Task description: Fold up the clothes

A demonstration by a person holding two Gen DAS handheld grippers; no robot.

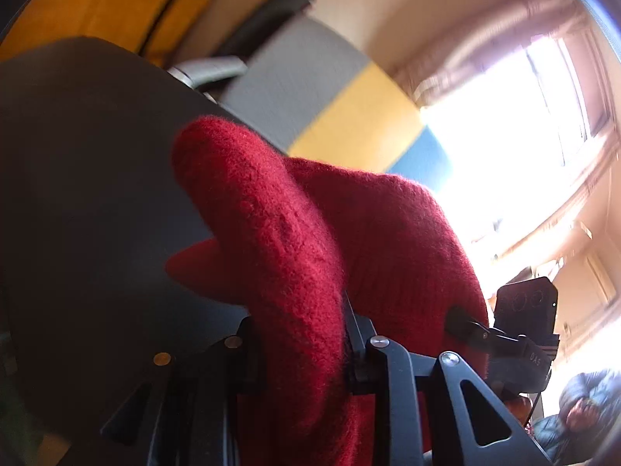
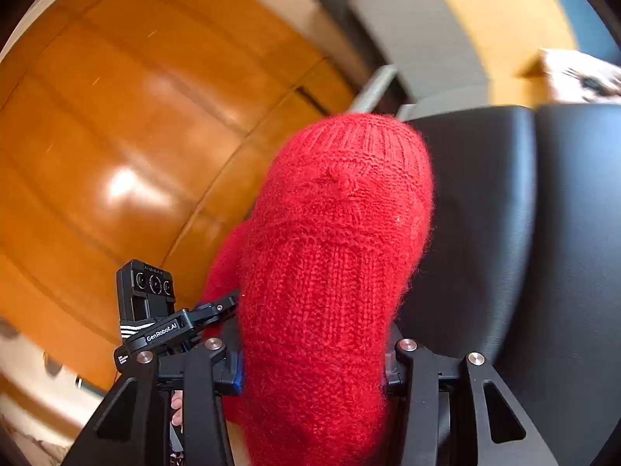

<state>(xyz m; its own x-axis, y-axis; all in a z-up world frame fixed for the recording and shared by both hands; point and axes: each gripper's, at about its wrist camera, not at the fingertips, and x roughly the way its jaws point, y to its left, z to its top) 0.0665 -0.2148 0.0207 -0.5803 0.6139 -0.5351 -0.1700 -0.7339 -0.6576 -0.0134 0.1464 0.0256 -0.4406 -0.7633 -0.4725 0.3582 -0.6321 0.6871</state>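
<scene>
Both grippers, left gripper (image 1: 306, 353) and right gripper (image 2: 314, 357), clamped on red knit garment (image 2: 330, 233), likely lifting it to spread for folding.

one red knitted garment (image 2: 330, 256), two grippers, left gripper (image 1: 300, 353), right gripper (image 2: 314, 365), one black chair (image 2: 504, 213)

Wrist views, close, sharing red knitwear (image 1: 310, 233)

Red rib-knit garment (image 2: 330, 252), black chair (image 2: 504, 213), orange wooden panelling (image 2: 116, 136).
</scene>
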